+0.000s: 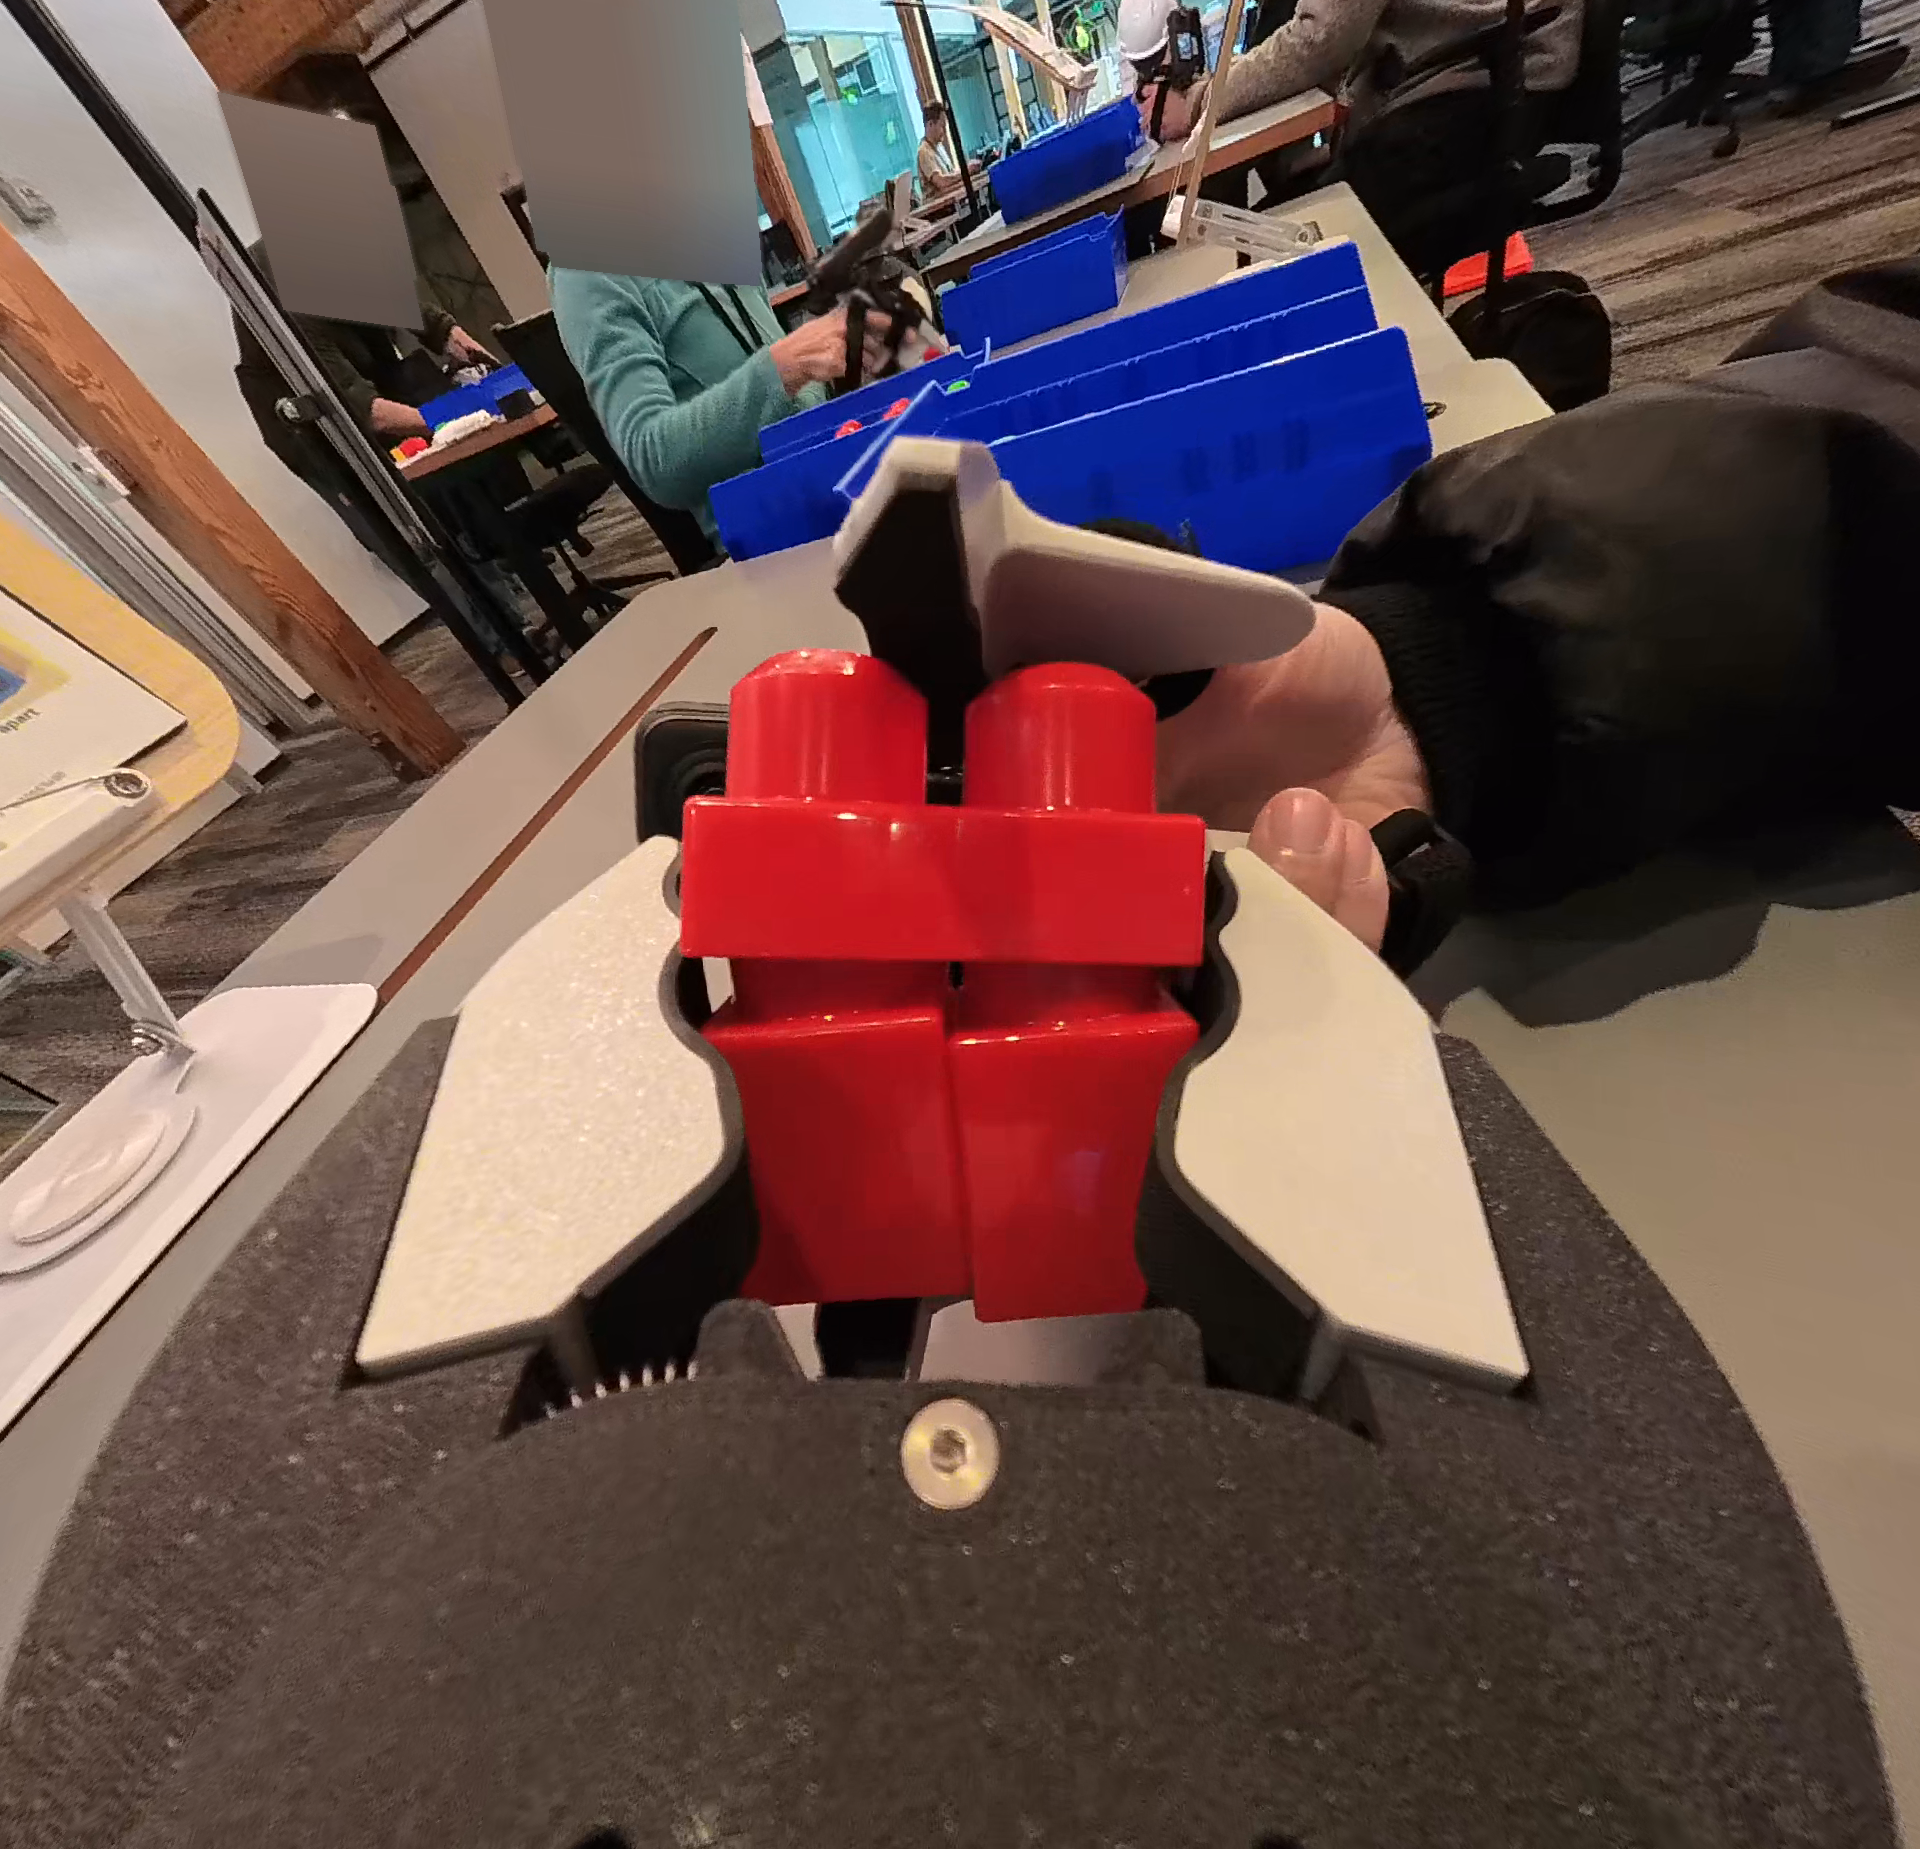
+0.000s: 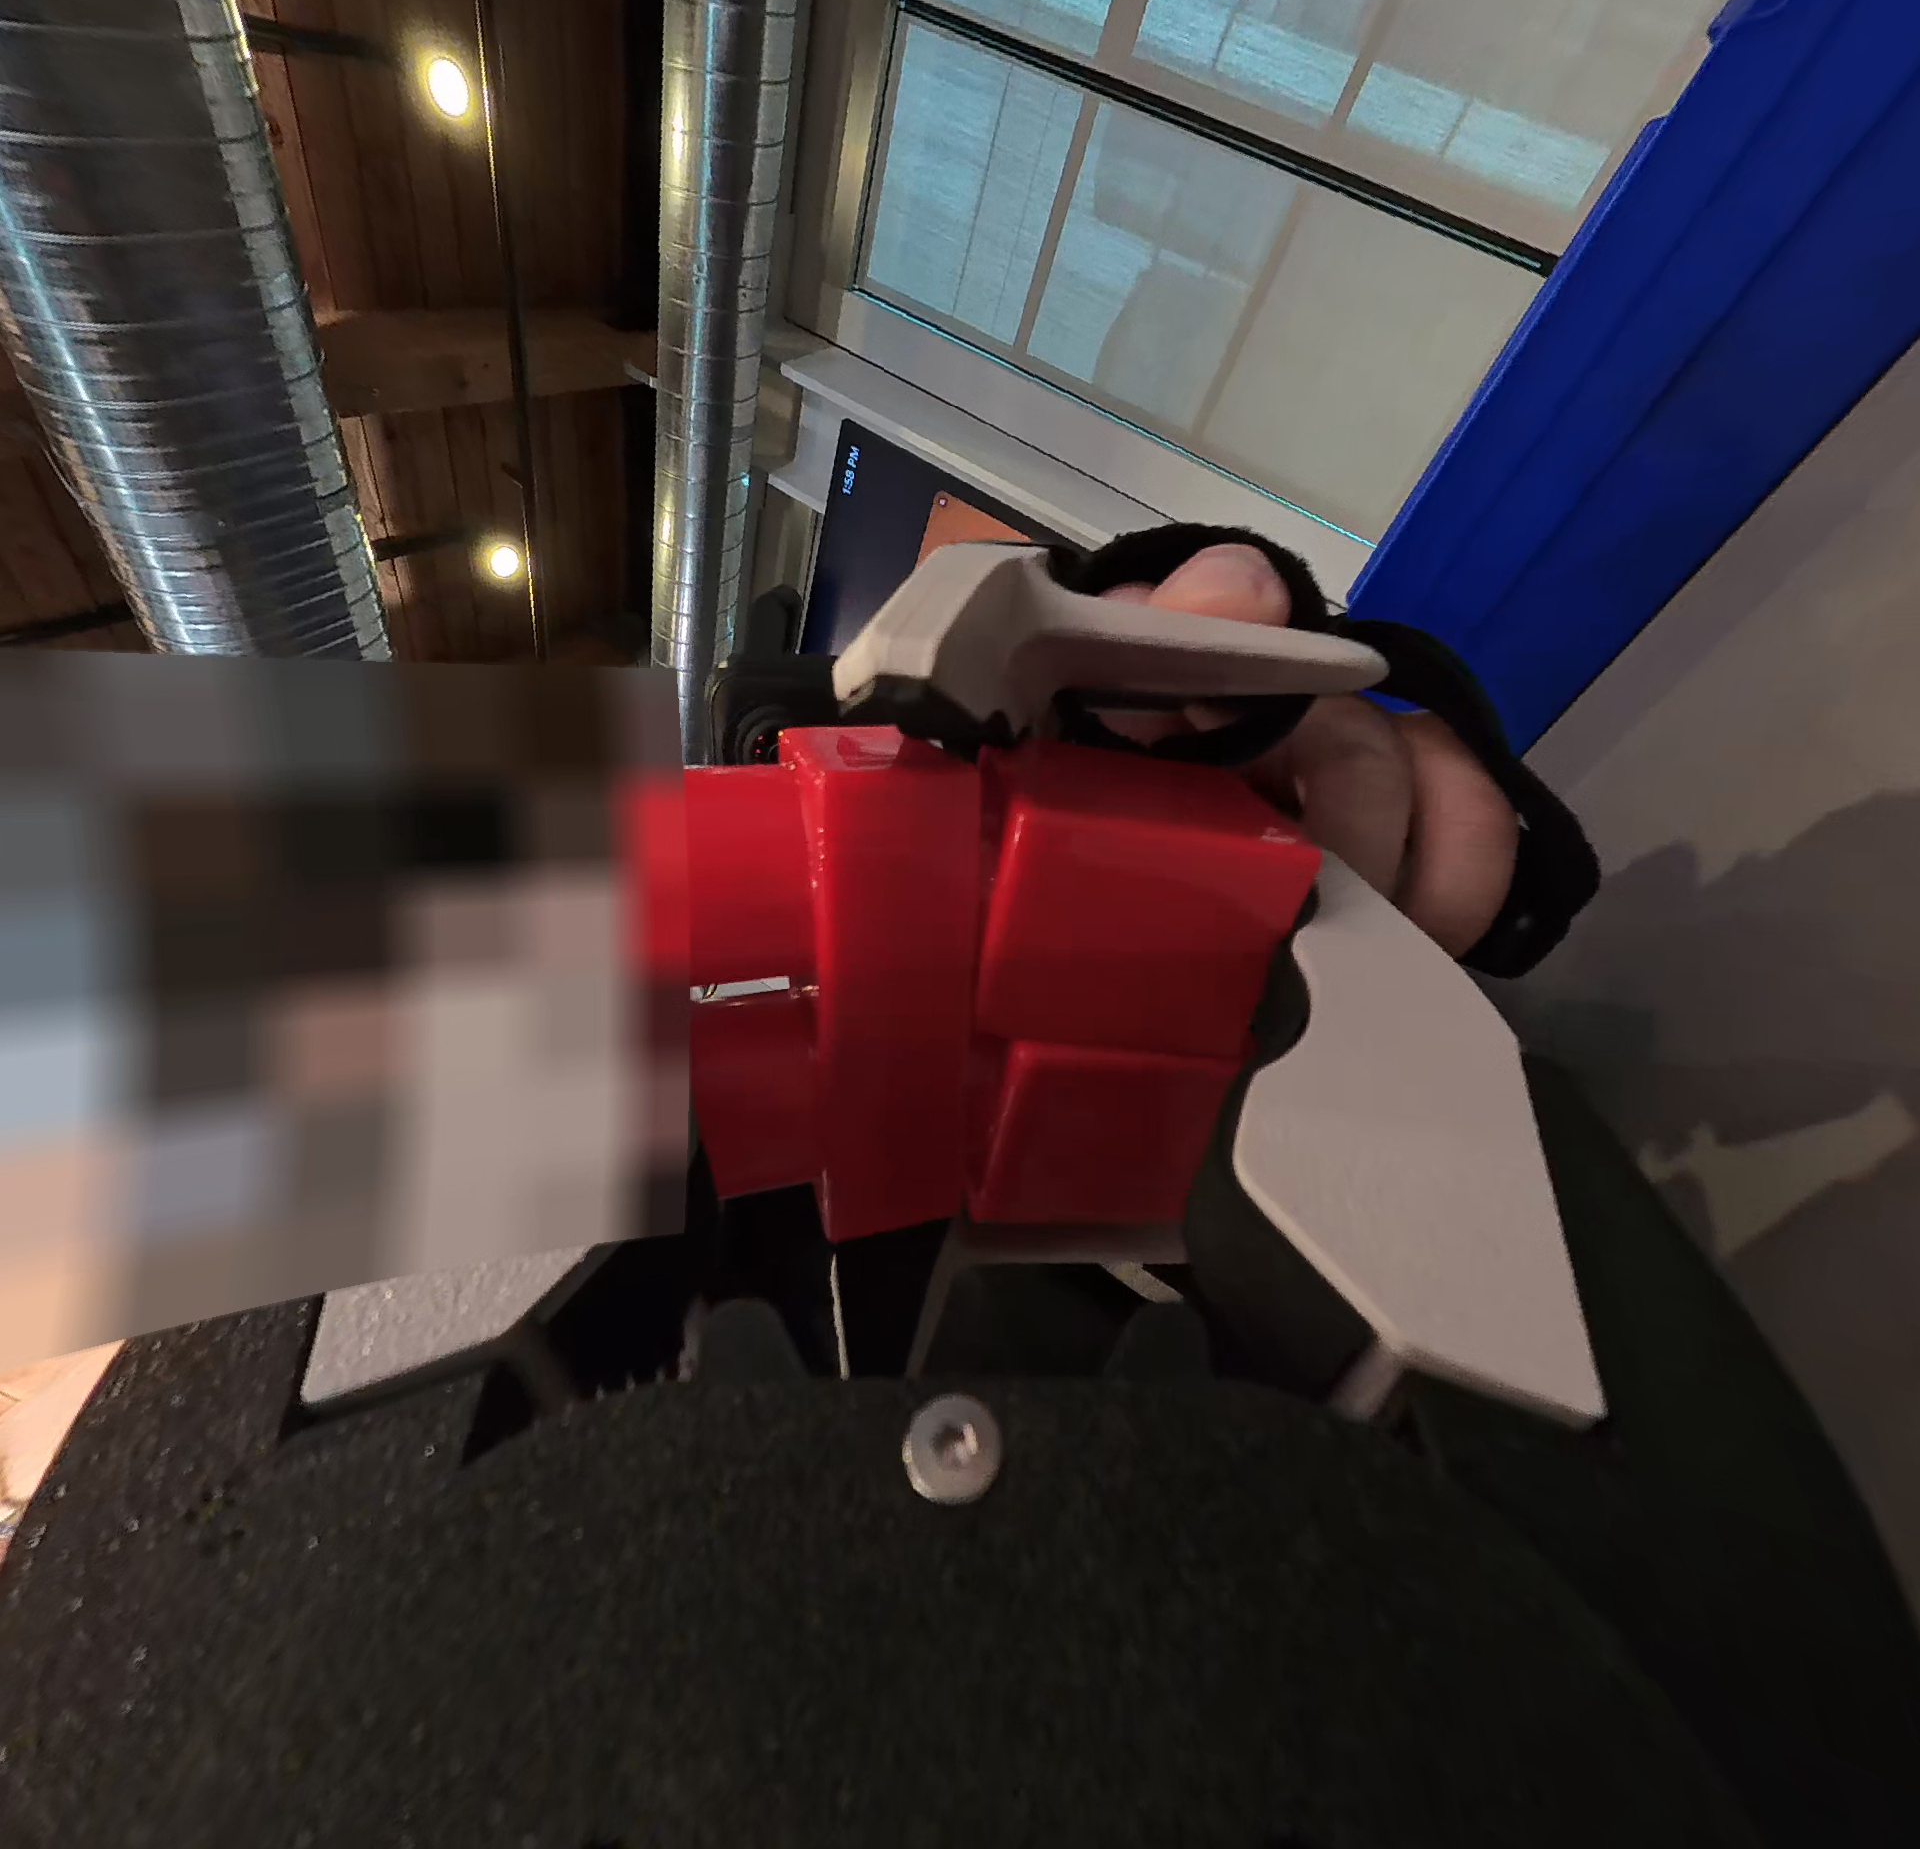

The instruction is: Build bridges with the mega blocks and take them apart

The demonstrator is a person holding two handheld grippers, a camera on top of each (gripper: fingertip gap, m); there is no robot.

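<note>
Up close, the left tool [image 1: 940, 926] is clenched on a small red mega-block assembly [image 1: 940, 968] held between its two pale fingers [image 1: 561, 1103]; in the left wrist view the assembly shows a wide red block on top with two round studs, and two narrower red blocks side by side beneath it, gripped at their flanks; the right tool [image 1: 935, 594] reaches in from the far side, its dark tip wedged into the gap between the two studs, with the person's right hand [image 1: 1309, 760] in a black sleeve just behind it; the whole thing is held above the grey worktop [image 1: 1662, 1124], not resting on it; blue bins [image 1: 1195, 417] stand in a row farther back on the worktop, and people sit at other desks beyond

In the right wrist view (tilted up towards the ceiling and a window) the same red assembly sits between that tool's own fingers [image 2: 1403, 1124], pressed against the visible right finger; the left finger is mostly hidden by a mosaic patch, so I cannot tell whether this tool is clenched or released; the left tool's pale finger [image 2: 1039, 636] lies across the top of the blocks, with the person's left hand [image 2: 1382, 812] behind it and a blue bin wall beside it
</note>
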